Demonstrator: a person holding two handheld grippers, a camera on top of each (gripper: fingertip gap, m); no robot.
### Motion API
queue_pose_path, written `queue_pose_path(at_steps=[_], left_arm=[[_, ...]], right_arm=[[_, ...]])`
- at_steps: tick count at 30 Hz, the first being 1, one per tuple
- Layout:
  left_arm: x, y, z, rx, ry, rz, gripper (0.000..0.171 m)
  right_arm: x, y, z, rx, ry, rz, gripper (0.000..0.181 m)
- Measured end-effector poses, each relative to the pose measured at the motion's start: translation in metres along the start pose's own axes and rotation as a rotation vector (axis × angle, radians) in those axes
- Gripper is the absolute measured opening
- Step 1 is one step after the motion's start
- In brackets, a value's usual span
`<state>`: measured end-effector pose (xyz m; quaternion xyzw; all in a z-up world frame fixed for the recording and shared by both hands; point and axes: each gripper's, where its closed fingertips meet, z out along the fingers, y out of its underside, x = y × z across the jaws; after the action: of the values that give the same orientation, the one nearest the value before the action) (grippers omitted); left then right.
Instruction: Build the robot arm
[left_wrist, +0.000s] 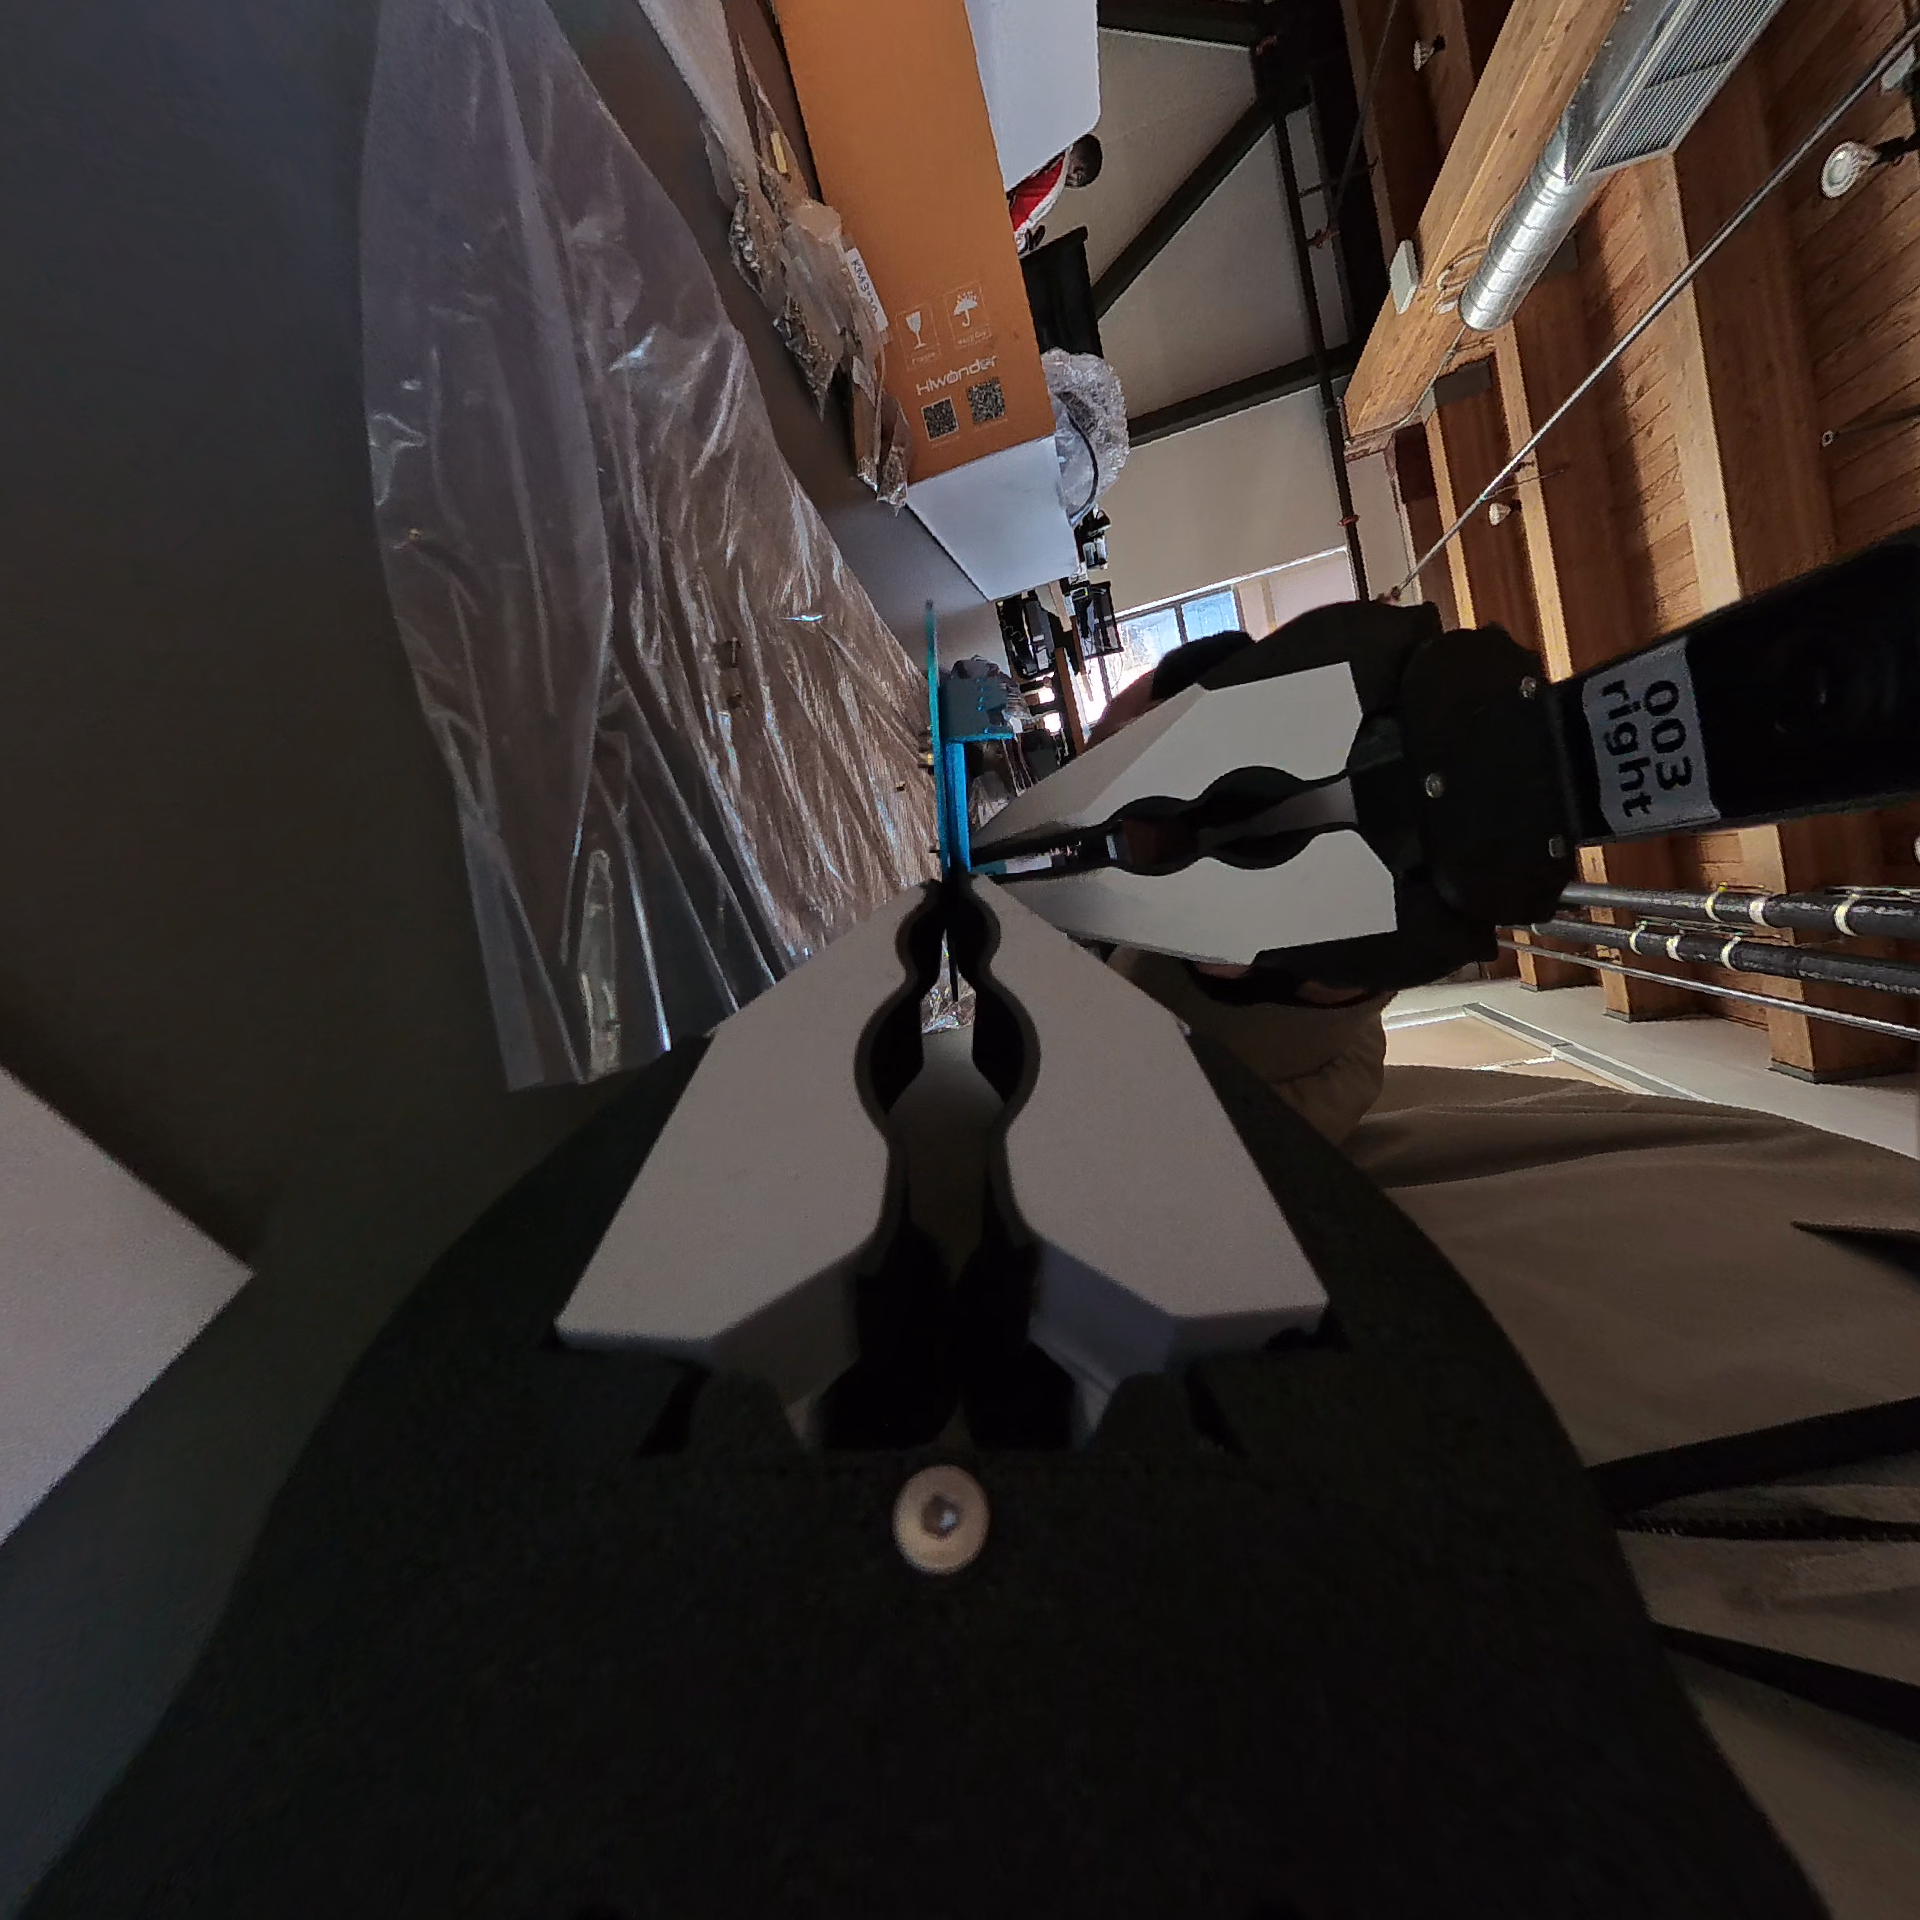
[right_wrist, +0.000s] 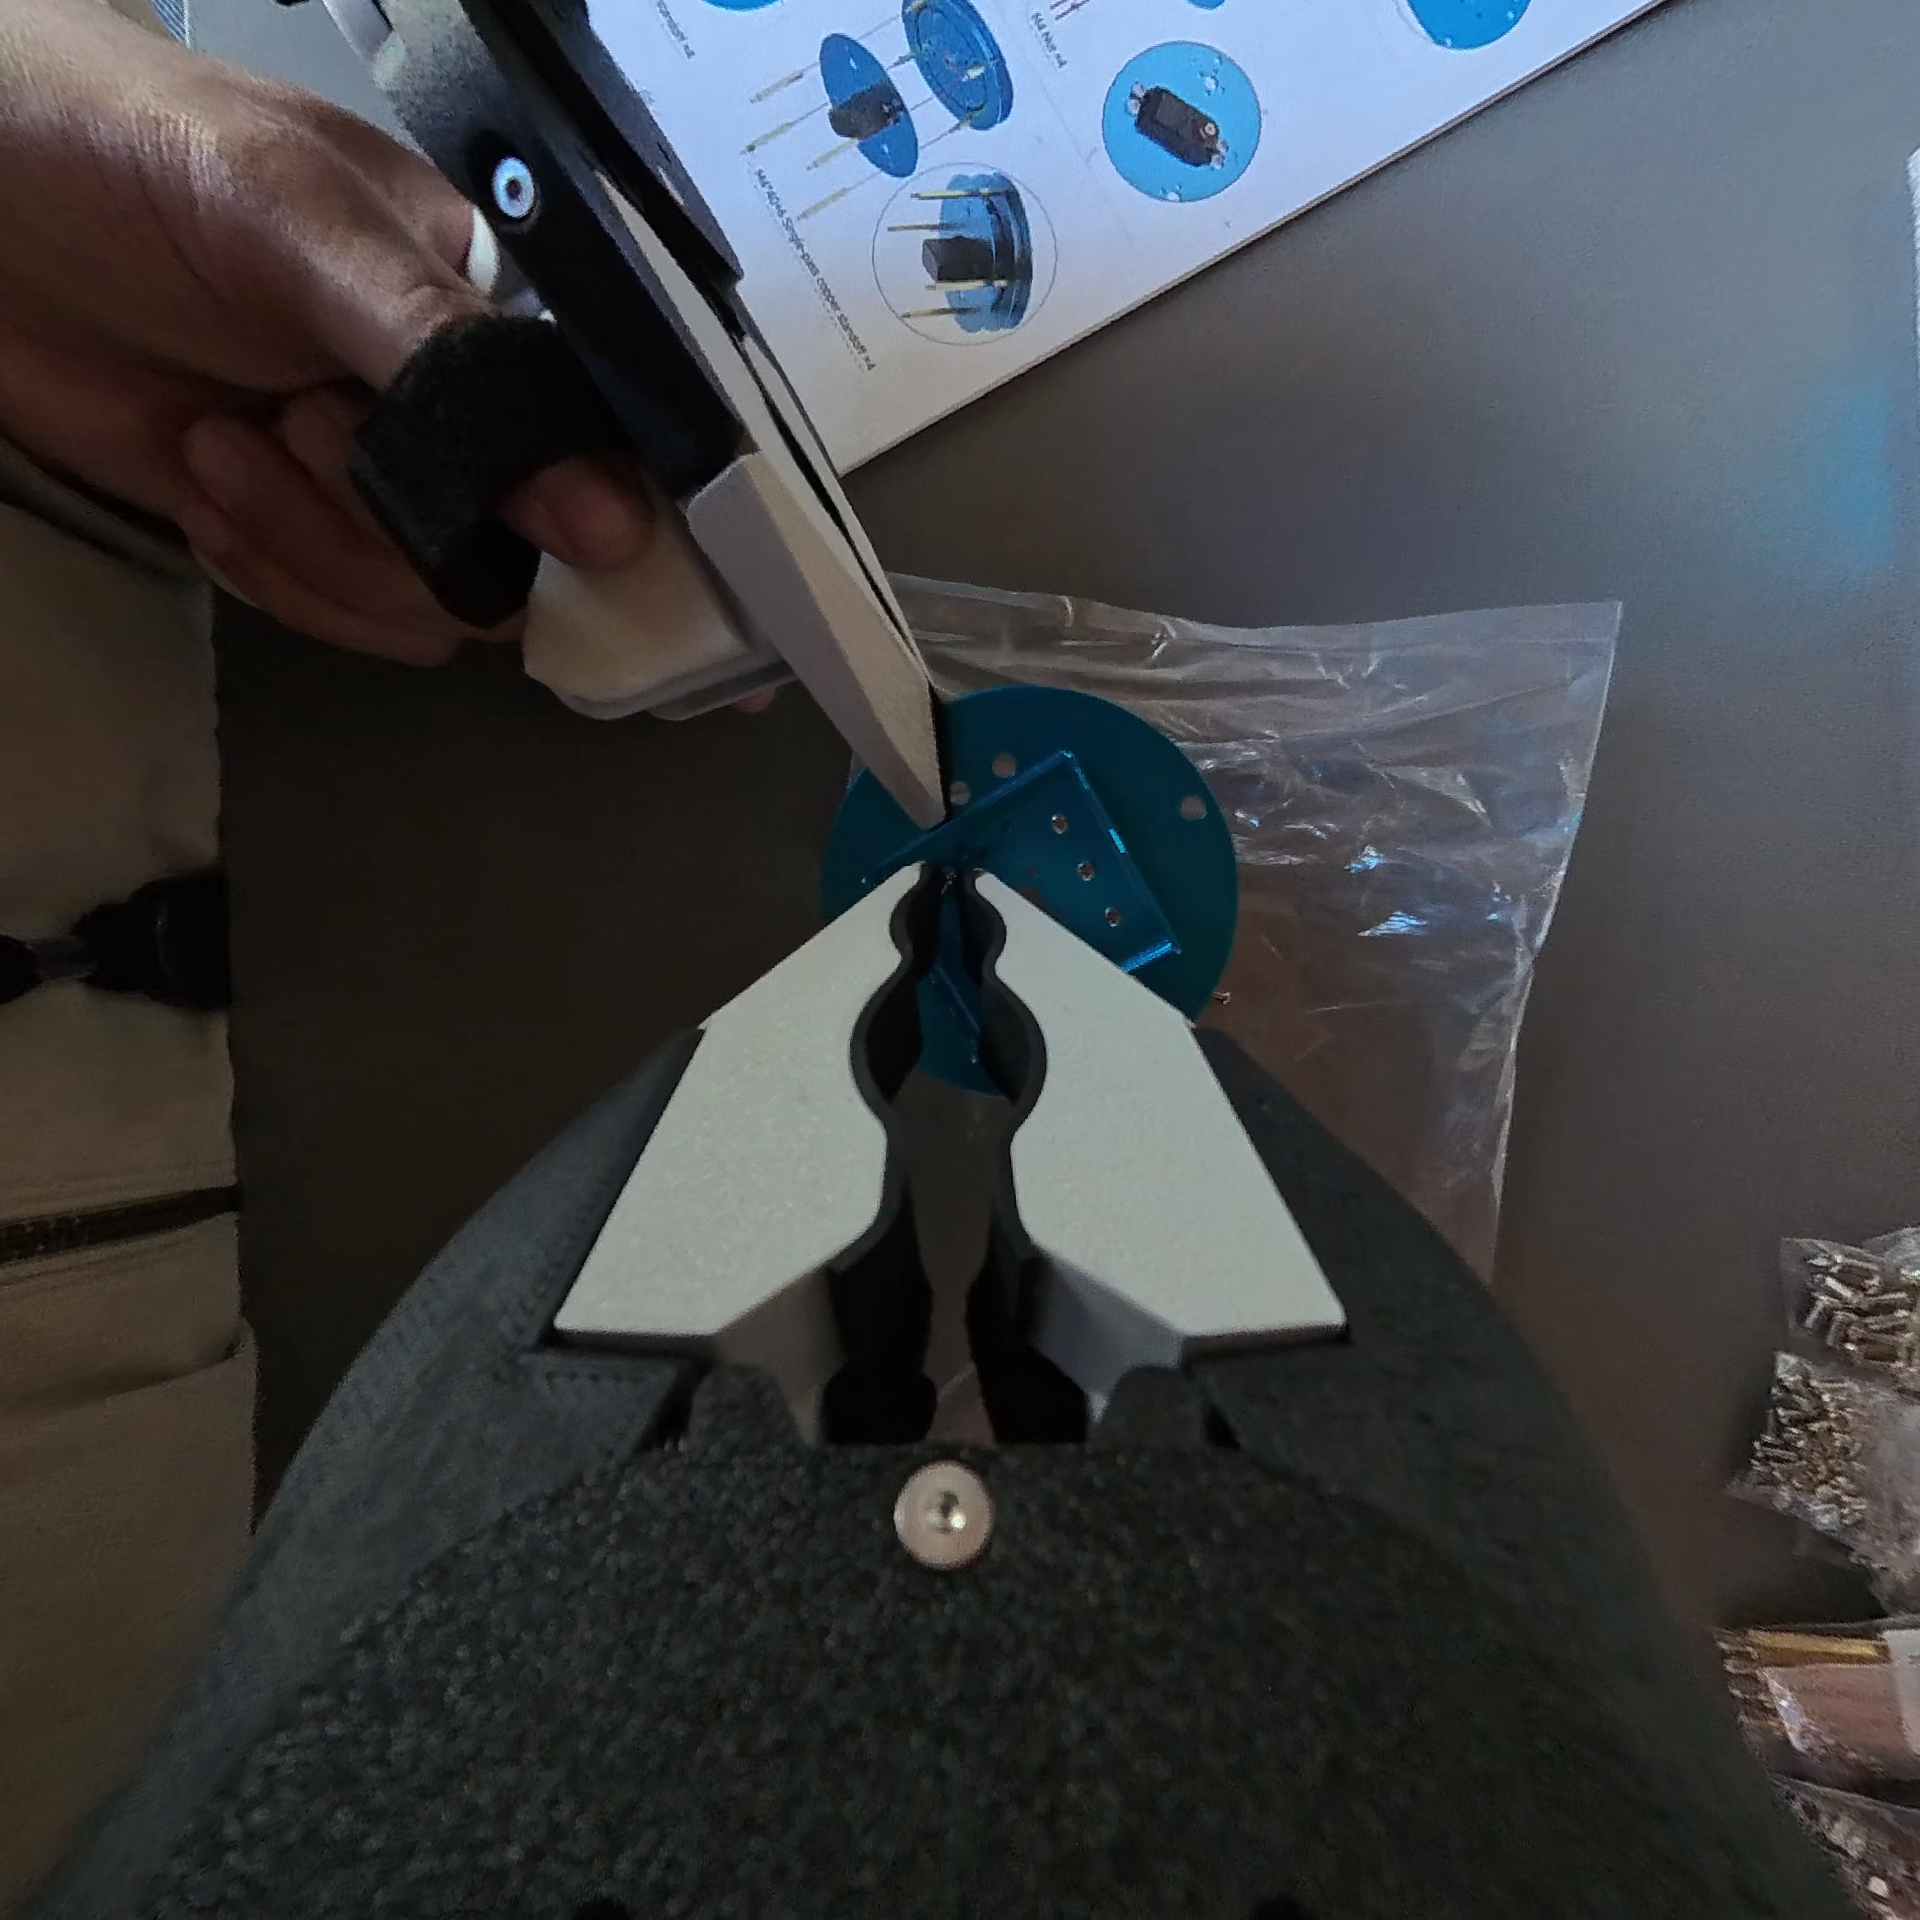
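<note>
A dark grey tabletop (right_wrist: 1455, 436) carries a clear plastic bag (right_wrist: 1403, 831), with a printed instruction sheet (right_wrist: 1039, 208) at the far edge and small bags of screws (right_wrist: 1839, 1382) near right. Over the clear bag, a blue round plate (right_wrist: 1174, 821) with a blue bracket (right_wrist: 1081, 862) fixed on it is held up between both tools. The left gripper (right_wrist: 940, 805), gripped by a hand (right_wrist: 208, 343), is pressed together on the bracket's upright edge from the far left. The right gripper (right_wrist: 951, 883) has its tips nearly closed on something small at the bracket; what it pinches is too small to tell. Open tabletop lies left of the plate; the bags crowd the right.
</note>
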<state>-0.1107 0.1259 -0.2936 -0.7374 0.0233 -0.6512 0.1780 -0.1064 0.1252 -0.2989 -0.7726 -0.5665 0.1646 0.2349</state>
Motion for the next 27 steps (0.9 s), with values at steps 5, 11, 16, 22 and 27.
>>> queue_pose_path(at_steps=[5, 11, 16, 22, 27], left_arm=[[0.000, -0.001, 0.000, 0.002, 0.008, -0.008, 0.000], [0.002, -0.001, -0.001, 0.006, 0.019, -0.009, 0.000], [0.003, 0.001, 0.001, -0.005, 0.012, 0.022, 0.000], [0.003, 0.001, 0.001, 0.001, -0.007, 0.052, 0.000], [0.003, -0.001, 0.000, 0.010, -0.001, 0.049, 0.000]], right_arm=[[0.002, -0.005, 0.000, 0.052, 0.029, -0.036, 0.000], [0.003, -0.040, -0.020, 0.467, -0.105, -0.015, 0.000], [0.005, -0.039, -0.007, 0.511, -0.169, 0.106, 0.000], [-0.003, -0.039, 0.002, 0.497, -0.149, 0.097, 0.000], [-0.001, -0.034, 0.002, 0.471, -0.134, 0.096, 0.000]])
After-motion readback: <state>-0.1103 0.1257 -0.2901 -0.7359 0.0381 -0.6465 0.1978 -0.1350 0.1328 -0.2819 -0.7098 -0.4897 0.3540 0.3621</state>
